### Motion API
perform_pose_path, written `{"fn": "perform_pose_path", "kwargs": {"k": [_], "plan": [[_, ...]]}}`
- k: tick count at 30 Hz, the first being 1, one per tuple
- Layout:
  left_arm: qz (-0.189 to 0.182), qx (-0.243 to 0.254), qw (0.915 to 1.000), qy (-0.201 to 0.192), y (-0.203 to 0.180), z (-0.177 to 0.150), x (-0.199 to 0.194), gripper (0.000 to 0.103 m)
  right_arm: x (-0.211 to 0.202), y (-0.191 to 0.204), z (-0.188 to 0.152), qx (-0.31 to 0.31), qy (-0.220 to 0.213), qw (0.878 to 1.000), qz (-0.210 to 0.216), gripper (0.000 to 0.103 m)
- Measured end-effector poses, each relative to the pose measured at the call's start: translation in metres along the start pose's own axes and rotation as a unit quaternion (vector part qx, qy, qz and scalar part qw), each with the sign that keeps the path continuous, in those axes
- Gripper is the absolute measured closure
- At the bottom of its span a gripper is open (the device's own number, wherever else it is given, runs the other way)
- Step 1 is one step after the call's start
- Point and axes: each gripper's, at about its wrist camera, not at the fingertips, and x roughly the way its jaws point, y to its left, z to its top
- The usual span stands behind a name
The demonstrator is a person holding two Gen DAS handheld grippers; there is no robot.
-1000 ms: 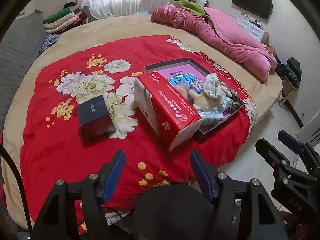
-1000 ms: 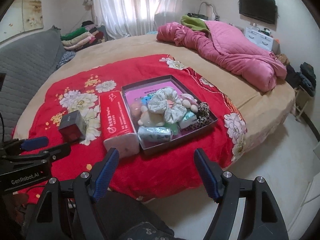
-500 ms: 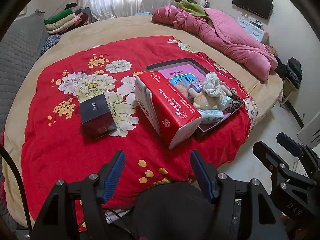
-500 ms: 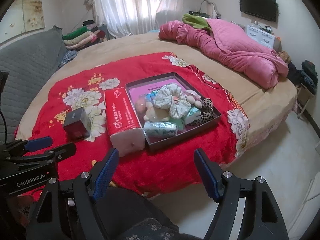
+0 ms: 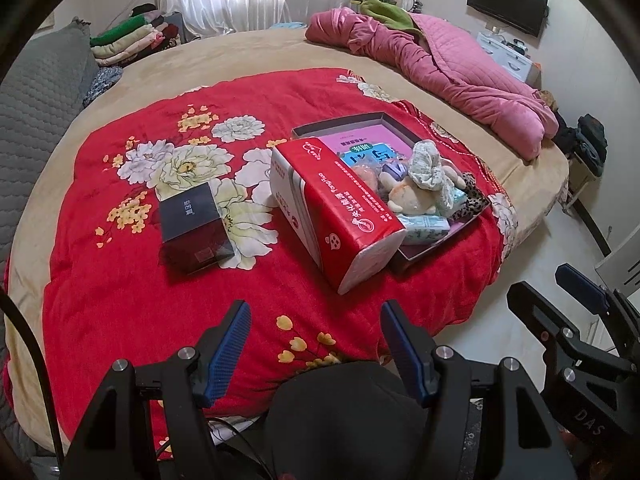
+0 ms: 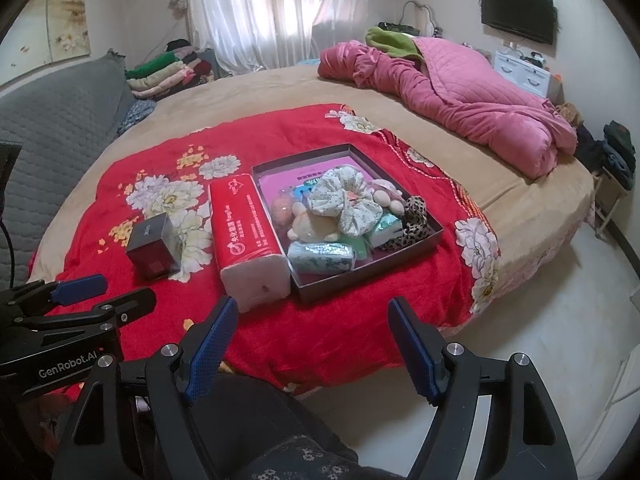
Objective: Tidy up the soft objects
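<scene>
A shallow dark tray (image 6: 434,236) (image 5: 404,254) on the red floral blanket (image 6: 352,328) holds several soft things: a floral scrunchie (image 6: 344,196) (image 5: 428,164), a small cream plush toy (image 6: 310,228), a tissue pack (image 6: 322,257) and a leopard-print scrunchie (image 6: 414,216). A red tissue package (image 6: 244,228) (image 5: 336,208) lies against the tray's left side. Left of it sits a small dark red box (image 6: 152,246) (image 5: 192,226). My left gripper (image 5: 314,316) and my right gripper (image 6: 310,310) hover open and empty near the bed's front edge, short of everything.
A pink quilt (image 6: 452,92) lies bunched at the bed's far right. Folded clothes (image 6: 168,72) are stacked at the back left beside a grey padded headboard (image 6: 52,120). Pale floor (image 6: 540,320) lies right of the bed, with a chair of clothes (image 6: 616,148) beyond.
</scene>
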Motion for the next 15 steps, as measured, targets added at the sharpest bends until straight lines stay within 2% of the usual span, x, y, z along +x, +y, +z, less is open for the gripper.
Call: {"fn": "perform_pose_path", "kwargs": {"k": [15], "plan": [[0.002, -0.002, 1.0, 0.003, -0.0007, -0.0007, 0.0018, 0.036, -0.0006, 0.0001, -0.0008, 0.0, 0.001, 1.0, 0.0, 0.025]]}}
